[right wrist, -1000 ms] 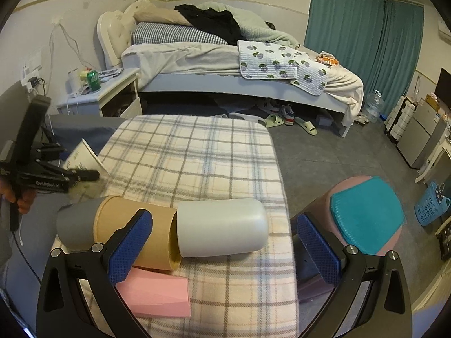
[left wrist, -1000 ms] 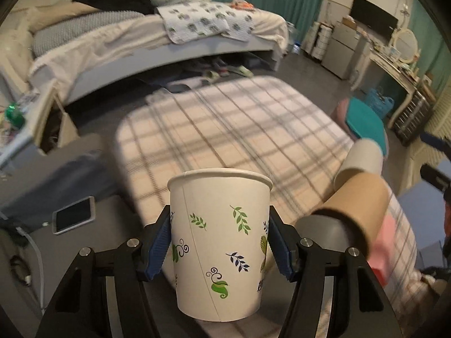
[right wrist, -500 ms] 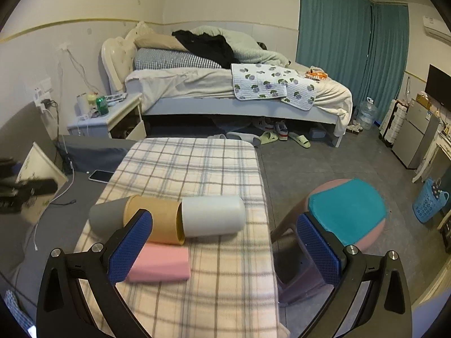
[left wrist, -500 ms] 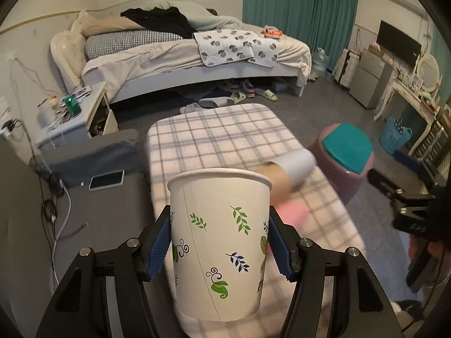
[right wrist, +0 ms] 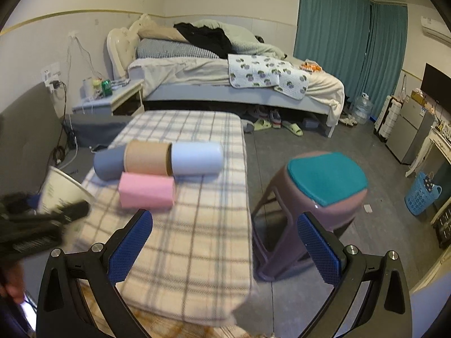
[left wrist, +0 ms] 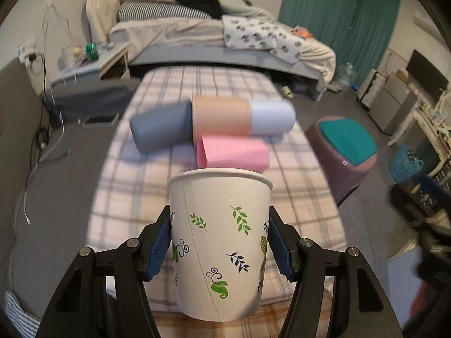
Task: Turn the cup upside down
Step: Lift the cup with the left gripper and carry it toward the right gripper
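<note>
Cup (left wrist: 220, 242) sits upright, pinched in my left hand-held gripper (left wrist: 220, 242) at lower centre, right hand-held gripper (right wrist: 225, 242) spread and idle; next I judge a wrist roll inverts it.

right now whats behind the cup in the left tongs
Behind the cup on the plaid table lies a pink block, then a grey, tan and white roll. The cup hides the block's near edge and the cloth below it.
</note>
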Available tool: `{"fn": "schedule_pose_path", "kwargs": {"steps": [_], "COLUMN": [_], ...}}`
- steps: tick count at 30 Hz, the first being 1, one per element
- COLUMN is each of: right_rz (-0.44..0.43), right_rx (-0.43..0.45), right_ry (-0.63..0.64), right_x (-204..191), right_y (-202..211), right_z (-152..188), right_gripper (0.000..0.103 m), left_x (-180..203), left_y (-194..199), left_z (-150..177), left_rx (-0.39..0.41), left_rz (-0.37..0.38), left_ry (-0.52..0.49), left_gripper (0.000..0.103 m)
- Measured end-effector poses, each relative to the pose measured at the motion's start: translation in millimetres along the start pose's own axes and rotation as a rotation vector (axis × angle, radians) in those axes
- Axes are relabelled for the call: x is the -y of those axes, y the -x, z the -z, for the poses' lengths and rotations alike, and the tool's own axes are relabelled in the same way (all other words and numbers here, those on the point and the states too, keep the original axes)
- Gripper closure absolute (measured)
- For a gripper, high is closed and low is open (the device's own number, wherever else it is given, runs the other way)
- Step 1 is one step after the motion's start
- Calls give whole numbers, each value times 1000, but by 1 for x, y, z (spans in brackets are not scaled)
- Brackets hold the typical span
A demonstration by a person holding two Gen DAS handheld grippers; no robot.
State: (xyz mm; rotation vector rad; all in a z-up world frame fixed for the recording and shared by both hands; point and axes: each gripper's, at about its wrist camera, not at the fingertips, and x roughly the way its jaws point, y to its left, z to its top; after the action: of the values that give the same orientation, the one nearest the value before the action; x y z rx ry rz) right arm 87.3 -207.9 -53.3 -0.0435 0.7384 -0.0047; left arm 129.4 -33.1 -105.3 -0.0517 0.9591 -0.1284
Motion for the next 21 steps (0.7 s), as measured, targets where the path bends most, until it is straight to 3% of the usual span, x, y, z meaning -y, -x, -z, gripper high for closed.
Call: {"fn": "schedule_pose_path", "kwargs": {"steps": [5, 13, 14, 16, 21], "right_rz": [2, -4, -7, -10, -21], "right_rx": [-42, -94, -95, -98, -100], "right_ry": [-39, -60, -56, -50, -54], "right_x": [15, 19, 18, 16, 13], "right_y": [-11, -35, -37, -39, -42], "right_z": [15, 16, 16, 15, 12], "right_gripper": [0, 0, 0, 0, 0], "left_x": [13, 4, 5, 5, 5], "left_y": [-42, -66, -67, -68, -55], "left_z": [19, 24, 24, 25, 29], "left_rx": [1, -25, -36, -53, -43], "left_rz": [-92, -53, -58, -81, -94], "left_ry": [-63, -49, -52, -57, -80], "left_gripper": [38, 33, 32, 18, 14]}}
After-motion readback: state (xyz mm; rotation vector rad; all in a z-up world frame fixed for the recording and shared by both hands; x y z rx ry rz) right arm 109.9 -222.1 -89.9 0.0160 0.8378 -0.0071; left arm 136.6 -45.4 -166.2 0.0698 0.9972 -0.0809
